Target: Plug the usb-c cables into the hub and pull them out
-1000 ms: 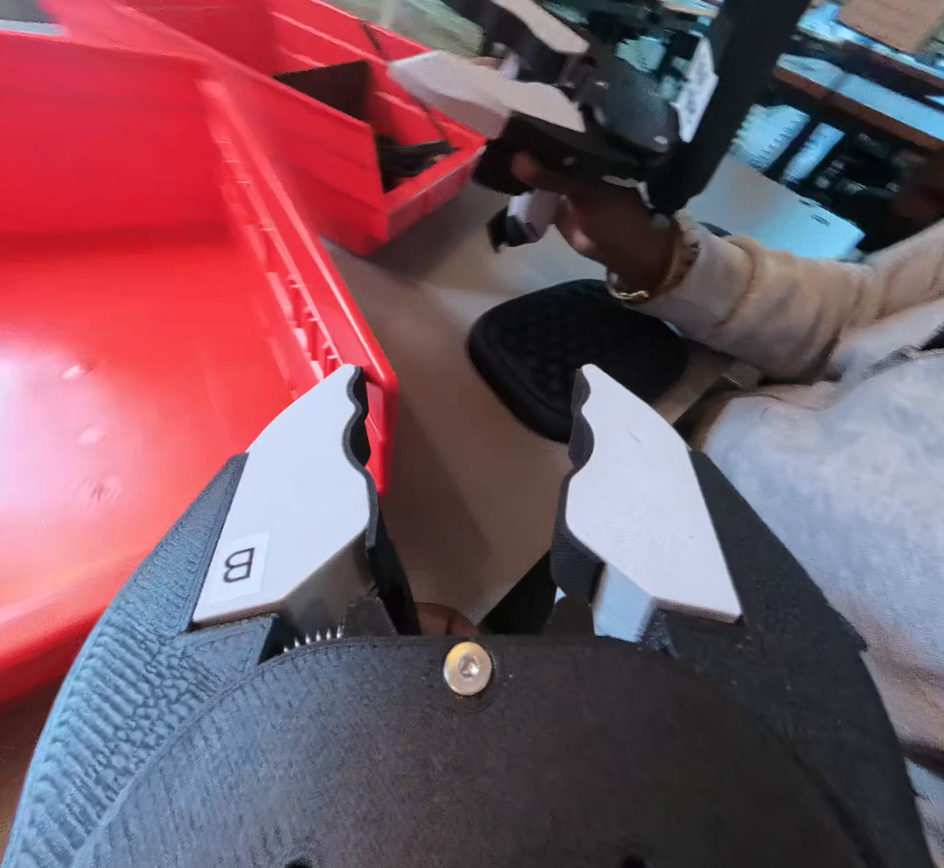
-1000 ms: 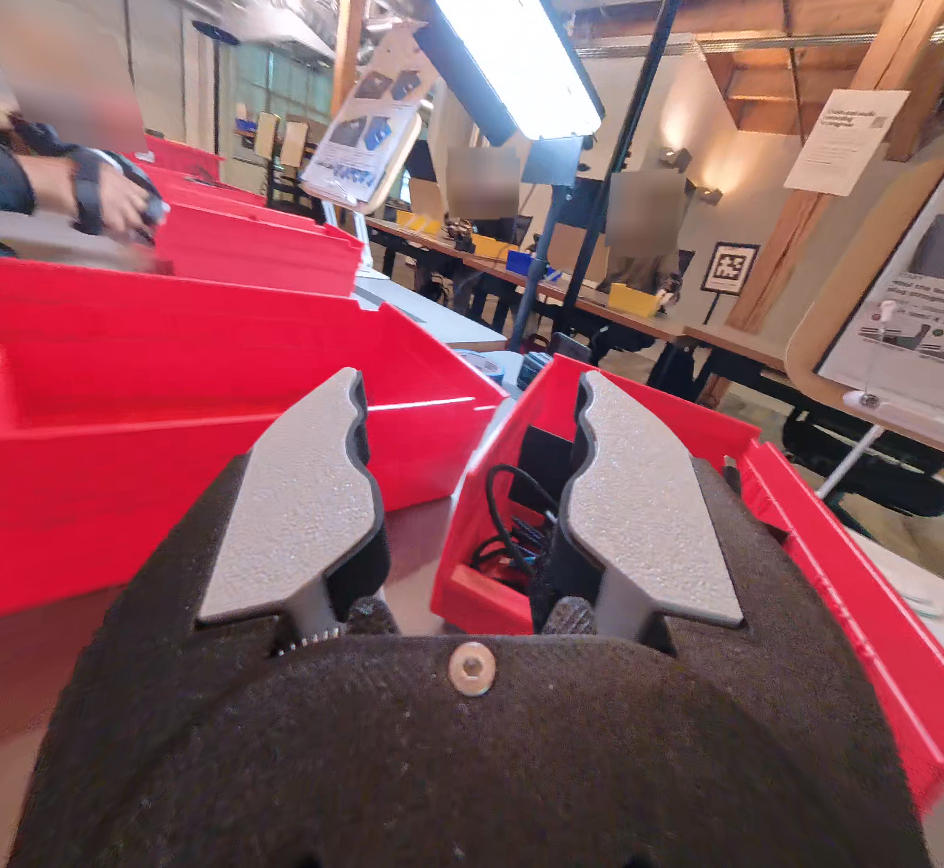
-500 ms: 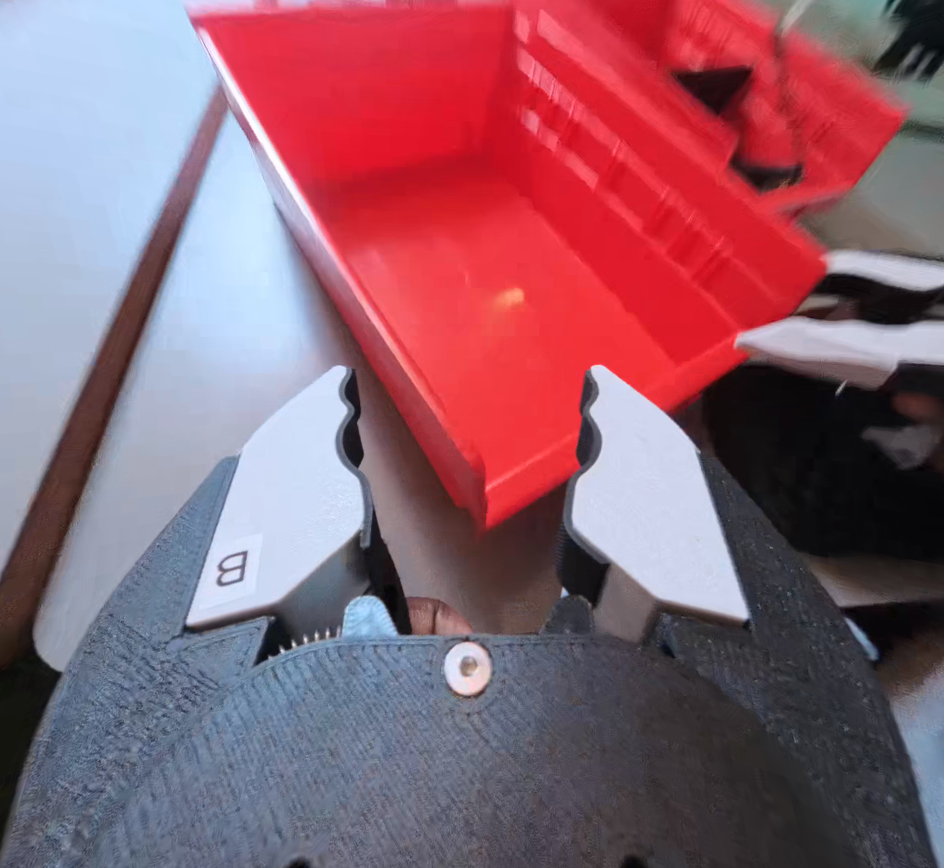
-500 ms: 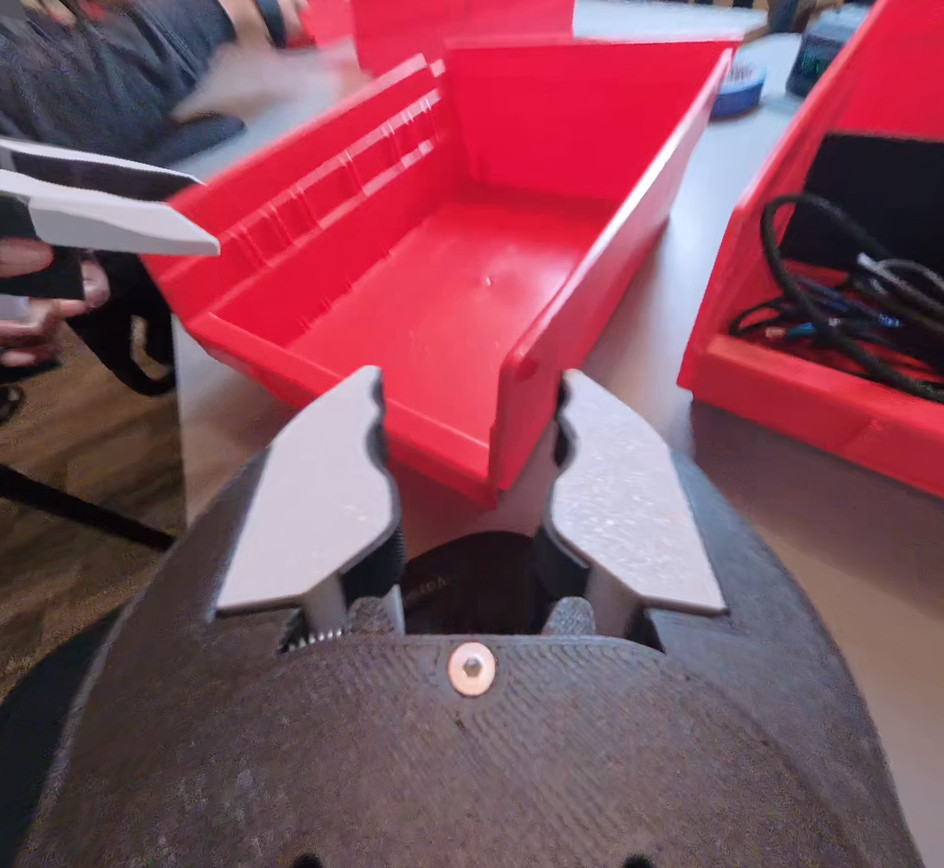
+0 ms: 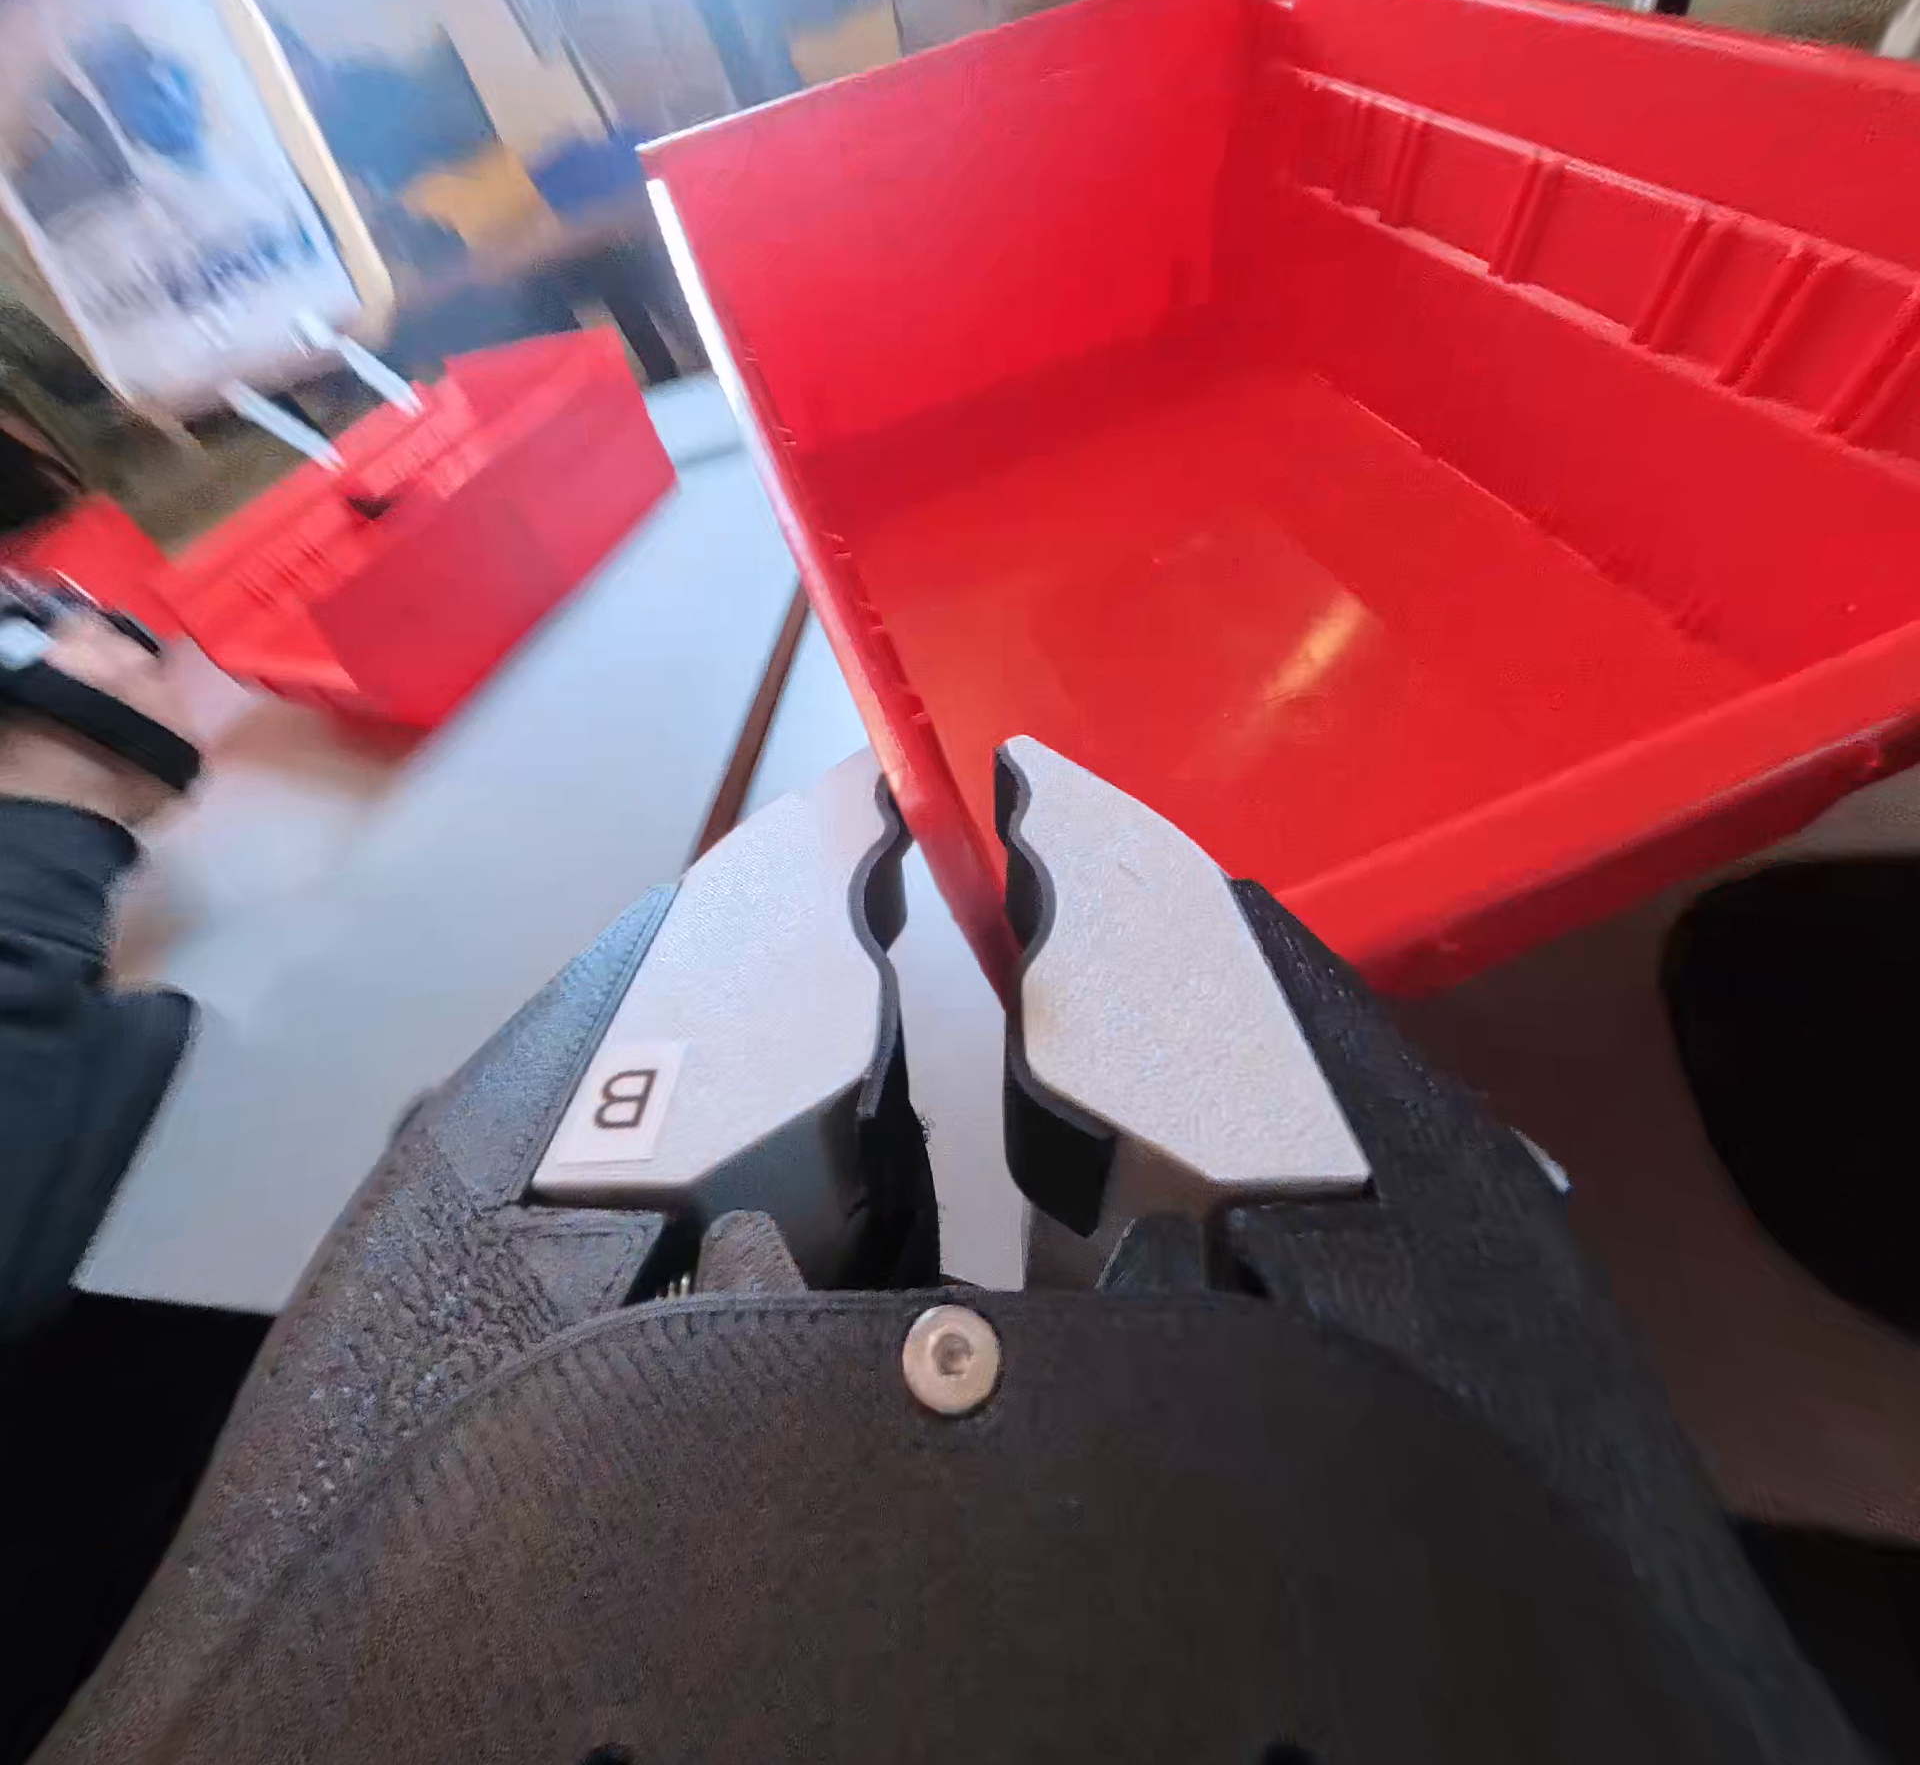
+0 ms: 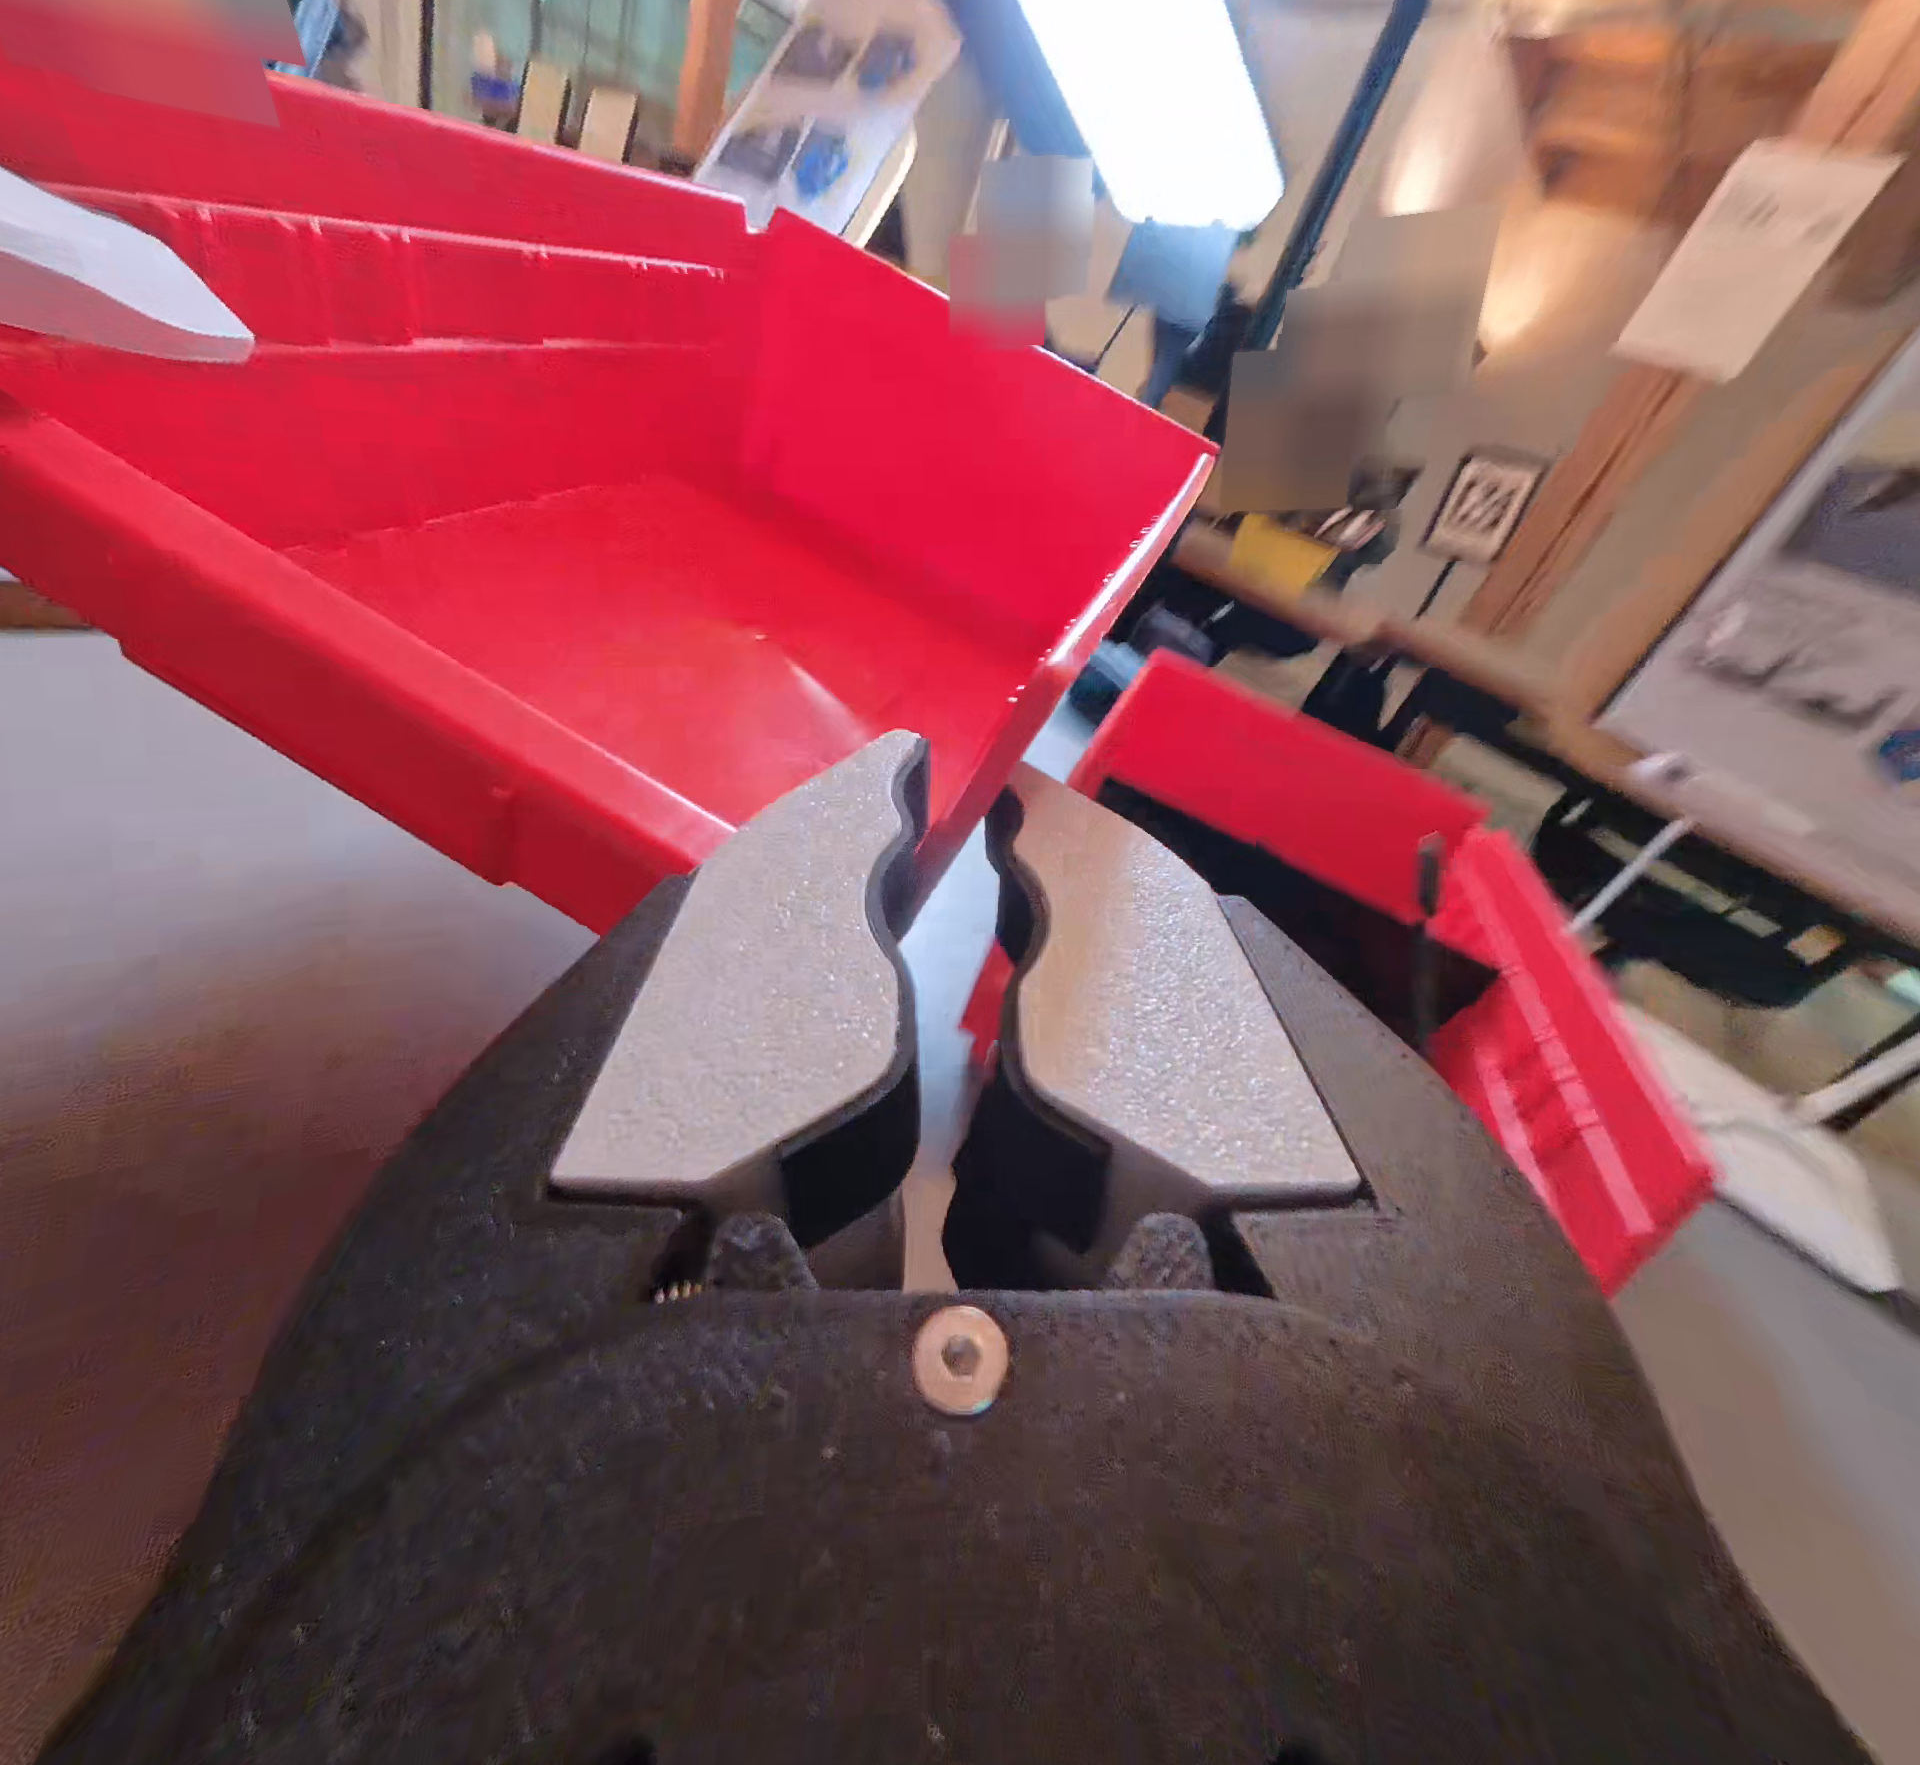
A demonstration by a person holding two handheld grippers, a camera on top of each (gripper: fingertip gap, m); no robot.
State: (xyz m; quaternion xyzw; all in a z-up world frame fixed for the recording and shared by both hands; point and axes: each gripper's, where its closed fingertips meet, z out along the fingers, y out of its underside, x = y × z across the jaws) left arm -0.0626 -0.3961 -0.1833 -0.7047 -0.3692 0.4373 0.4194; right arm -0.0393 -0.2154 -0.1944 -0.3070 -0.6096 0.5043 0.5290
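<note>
A large empty red bin [image 5: 987, 261] fills both views and sits tilted. My left gripper [image 5: 940, 785] is shut on its left side wall near the front corner. My right gripper [image 6: 961, 785] is shut on its right side wall [image 6: 1091, 593] near the front corner. A left gripper fingertip [image 6: 114, 302] shows at the far left of the right wrist view. A second red bin [image 6: 1278, 780] with a dark inside stands to the right. No hub or cable shows clearly.
The grey table [image 5: 468, 884] runs under the bin, with a seam at its left. Another red bin [image 5: 447, 541] and another person's gloved hand [image 5: 73, 687] are at the far left. A black chair seat [image 5: 1818, 1092] lies beyond the table edge at right.
Both grippers were open and apart from the bin; now each has closed on a side wall of the empty red bin, which has tipped up. Both views have swung.
</note>
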